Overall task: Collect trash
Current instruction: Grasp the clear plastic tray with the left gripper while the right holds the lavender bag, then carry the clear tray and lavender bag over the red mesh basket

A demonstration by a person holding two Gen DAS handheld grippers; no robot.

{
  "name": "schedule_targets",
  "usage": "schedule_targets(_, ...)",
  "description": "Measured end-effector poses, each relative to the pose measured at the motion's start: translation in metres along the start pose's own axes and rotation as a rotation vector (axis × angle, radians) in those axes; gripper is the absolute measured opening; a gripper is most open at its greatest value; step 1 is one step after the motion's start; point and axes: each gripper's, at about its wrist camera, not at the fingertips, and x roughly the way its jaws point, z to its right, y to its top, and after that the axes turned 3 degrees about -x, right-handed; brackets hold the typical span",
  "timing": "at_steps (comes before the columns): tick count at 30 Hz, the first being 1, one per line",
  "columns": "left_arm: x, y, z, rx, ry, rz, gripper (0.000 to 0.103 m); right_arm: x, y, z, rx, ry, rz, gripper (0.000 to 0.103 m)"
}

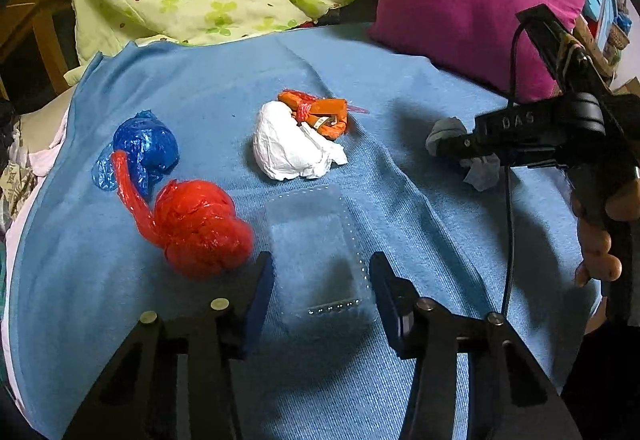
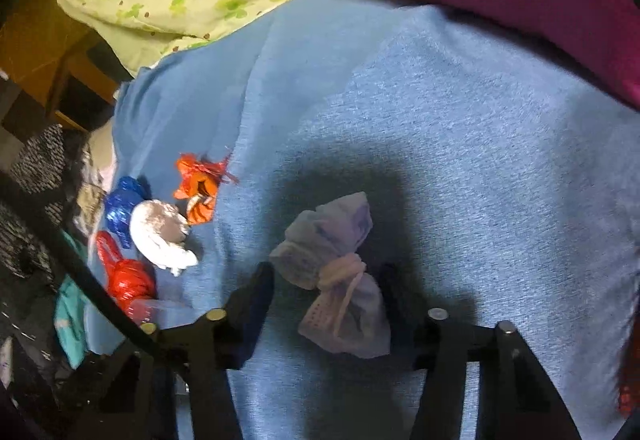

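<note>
A clear plastic box (image 1: 318,252) lies on the blue blanket (image 1: 420,240), near the camera, between the left tongs (image 1: 322,276). Their pads sit at its sides, but I cannot tell if they squeeze it. The right tongs (image 2: 326,292) tilt down around a crumpled gray tissue (image 2: 332,272); the grip is unclear. A hand (image 1: 600,240) holds their handle. Left lie a red bag (image 1: 200,228) and blue bag (image 1: 144,147); farther, a white wad (image 1: 292,147).

The only legible lettering is "DAS", in pale capitals on the black body of the right gripper (image 1: 448,149), seen from the left wrist.
</note>
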Motion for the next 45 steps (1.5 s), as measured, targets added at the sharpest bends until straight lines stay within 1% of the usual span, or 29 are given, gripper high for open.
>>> schedule_targets(1,0.0,0.0,0.0,0.0,0.0,0.001,0.05,0.0,0.0,-0.001,-0.015,-0.02,0.002,0.045)
schedule_targets(3,0.0,0.0,0.001,0.002,0.002,0.003,0.05,-0.001,-0.002,-0.003,-0.033,-0.041,0.006,0.042)
schedule_targets(8,0.0,0.0,-0.001,-0.002,-0.002,0.01,0.049,-0.001,-0.003,-0.007,-0.072,-0.068,0.01,0.038)
schedule_targets(10,-0.001,0.0,-0.001,-0.006,-0.005,0.012,0.048,-0.002,-0.004,-0.01,-0.086,-0.079,0.015,0.034)
schedule_targets(16,-0.004,0.002,-0.003,-0.011,-0.014,0.021,0.048,-0.007,-0.008,-0.016,-0.113,-0.067,0.033,0.029)
schedule_targets(19,-0.008,0.004,-0.008,-0.03,-0.051,0.031,0.047,-0.016,-0.015,-0.017,-0.124,-0.073,0.05,0.029)
schedule_targets(23,-0.021,0.006,-0.013,-0.047,-0.097,0.074,0.047,-0.034,-0.02,-0.019,-0.126,-0.051,0.088,0.029)
schedule_targets(29,-0.045,0.011,-0.017,-0.052,-0.142,0.173,0.047,-0.07,-0.028,-0.018,-0.126,-0.014,0.169,0.029)
schedule_targets(32,-0.056,0.014,-0.011,-0.041,-0.135,0.206,0.047,-0.094,-0.03,-0.016,-0.121,0.018,0.216,0.029)
schedule_targets(34,-0.064,0.016,-0.005,-0.032,-0.137,0.229,0.047,-0.115,-0.035,-0.016,-0.113,0.041,0.269,0.029)
schedule_targets(35,-0.069,0.017,0.0,-0.023,-0.134,0.245,0.047,-0.122,-0.034,-0.017,-0.117,0.047,0.294,0.029)
schedule_targets(37,-0.081,0.021,0.009,-0.002,-0.133,0.275,0.047,-0.148,-0.043,-0.02,-0.137,0.047,0.374,0.029)
schedule_targets(39,-0.094,0.026,0.022,0.011,-0.15,0.304,0.047,-0.17,-0.05,-0.02,-0.14,0.05,0.43,0.029)
schedule_targets(42,-0.112,0.036,0.046,0.027,-0.199,0.336,0.047,-0.205,-0.066,-0.019,-0.136,0.054,0.497,0.029)
schedule_targets(45,-0.125,0.053,0.08,0.074,-0.264,0.351,0.047,-0.249,-0.087,-0.006,-0.145,0.035,0.556,0.029)
